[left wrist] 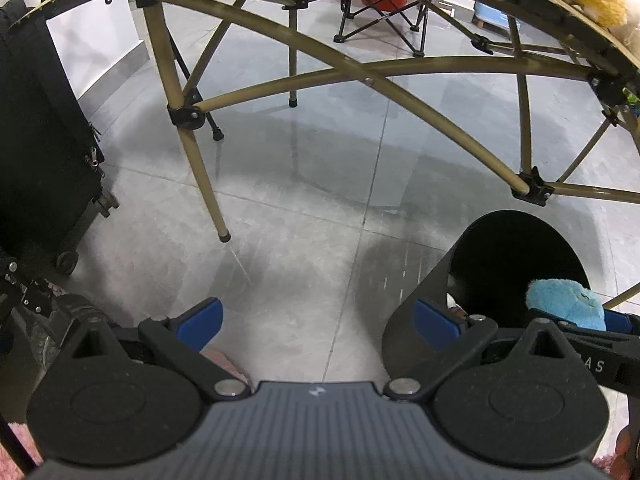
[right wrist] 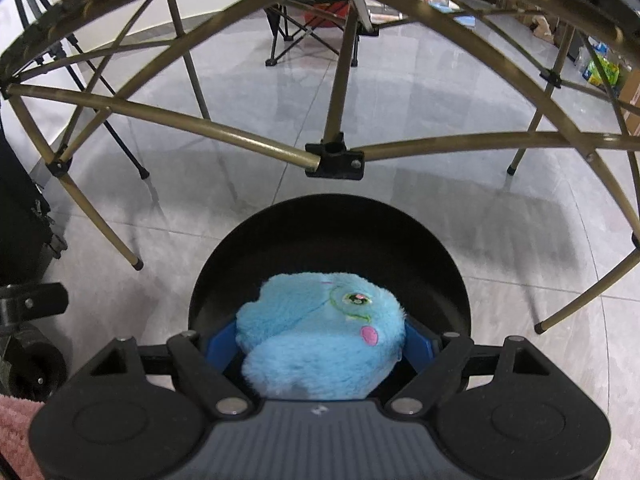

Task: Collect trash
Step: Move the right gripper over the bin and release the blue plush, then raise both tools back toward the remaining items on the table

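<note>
1. Grey floor tiles [left wrist: 304, 184] stretched under a folding table frame [left wrist: 360, 76] of tan tubes, with a black suitcase [left wrist: 40, 132] at the left.
2. My right gripper [right wrist: 320, 340] was clamped on a blue plush toy [right wrist: 320, 344], its blue pads pressing both sides.
3. That toy hung over the mouth of a black round bin [right wrist: 328, 232] on the floor.
4. My left gripper [left wrist: 316, 322] was spread wide with nothing between its pads, just beside the bin.
</note>
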Demonstrator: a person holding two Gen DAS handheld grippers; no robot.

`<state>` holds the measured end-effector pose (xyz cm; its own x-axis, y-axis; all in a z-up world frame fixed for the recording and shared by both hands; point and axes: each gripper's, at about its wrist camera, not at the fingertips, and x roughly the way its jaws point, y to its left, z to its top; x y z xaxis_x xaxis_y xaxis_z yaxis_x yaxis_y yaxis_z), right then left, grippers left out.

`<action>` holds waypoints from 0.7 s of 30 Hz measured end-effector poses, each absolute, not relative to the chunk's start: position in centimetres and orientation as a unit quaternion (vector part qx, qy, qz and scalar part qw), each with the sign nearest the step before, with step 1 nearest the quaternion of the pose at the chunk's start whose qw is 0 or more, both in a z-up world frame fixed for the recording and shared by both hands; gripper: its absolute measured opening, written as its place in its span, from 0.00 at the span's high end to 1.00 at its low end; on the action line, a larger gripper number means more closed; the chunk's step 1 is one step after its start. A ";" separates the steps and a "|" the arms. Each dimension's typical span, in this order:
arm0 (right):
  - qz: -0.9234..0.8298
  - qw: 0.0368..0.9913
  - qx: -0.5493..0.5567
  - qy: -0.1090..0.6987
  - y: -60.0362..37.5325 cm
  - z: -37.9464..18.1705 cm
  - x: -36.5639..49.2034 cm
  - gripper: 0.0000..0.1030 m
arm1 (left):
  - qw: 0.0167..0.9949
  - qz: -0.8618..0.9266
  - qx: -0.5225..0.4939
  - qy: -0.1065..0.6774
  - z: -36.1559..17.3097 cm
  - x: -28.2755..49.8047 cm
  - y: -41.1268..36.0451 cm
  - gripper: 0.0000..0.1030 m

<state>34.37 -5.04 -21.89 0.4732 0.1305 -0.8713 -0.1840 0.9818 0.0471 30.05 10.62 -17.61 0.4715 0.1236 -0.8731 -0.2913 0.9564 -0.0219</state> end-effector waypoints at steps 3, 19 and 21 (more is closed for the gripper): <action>0.089 0.854 -0.022 0.512 -5.0 -22.3 34.8 0.20 | 0.853 0.122 -0.084 0.501 -17.7 30.0 10.8 0.00; 0.075 0.842 0.011 0.534 -6.2 -23.7 35.7 0.00 | 0.851 0.120 -0.083 0.504 -18.0 30.0 10.7 0.00; 0.073 0.842 0.013 0.535 -6.4 -23.7 35.6 0.00 | 0.851 0.120 -0.083 0.504 -18.0 30.0 10.7 0.00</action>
<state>35.63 -6.37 -23.69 0.4176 0.1371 -0.8982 -0.1098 0.9889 0.0999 30.04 10.72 -17.98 0.4634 0.1218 -0.8777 -0.2882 0.9574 -0.0193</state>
